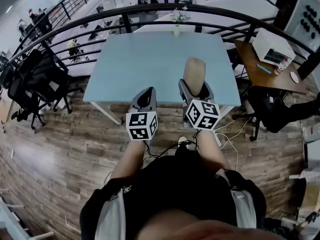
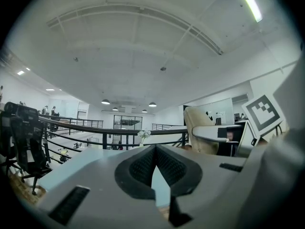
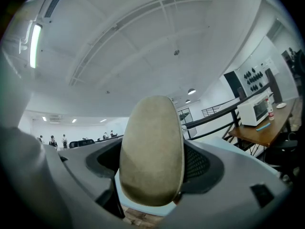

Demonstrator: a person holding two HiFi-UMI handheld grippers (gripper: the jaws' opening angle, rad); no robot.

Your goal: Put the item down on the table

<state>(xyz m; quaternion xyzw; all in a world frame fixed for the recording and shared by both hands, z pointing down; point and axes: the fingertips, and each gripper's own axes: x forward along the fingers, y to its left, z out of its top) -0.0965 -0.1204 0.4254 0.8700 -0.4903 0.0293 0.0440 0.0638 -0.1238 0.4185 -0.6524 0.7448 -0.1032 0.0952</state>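
Note:
A beige oval pad-like item (image 1: pixel 194 73) stands upright in my right gripper (image 1: pixel 195 90), which is shut on it near the front edge of the light blue table (image 1: pixel 150 64). In the right gripper view the item (image 3: pixel 151 149) fills the space between the jaws and hides what lies beyond. My left gripper (image 1: pixel 145 99) sits at the table's front edge, left of the right one, shut with nothing in it. In the left gripper view its jaws (image 2: pixel 153 168) meet at the tips, and the beige item (image 2: pixel 200 130) shows to the right.
A small vase of white flowers (image 1: pixel 177 19) stands at the table's far edge before a dark curved railing (image 1: pixel 150 9). A wooden desk (image 1: pixel 265 66) with a white appliance (image 1: pixel 272 50) is at the right. Black office chairs (image 1: pixel 30 84) stand at the left on the wood floor.

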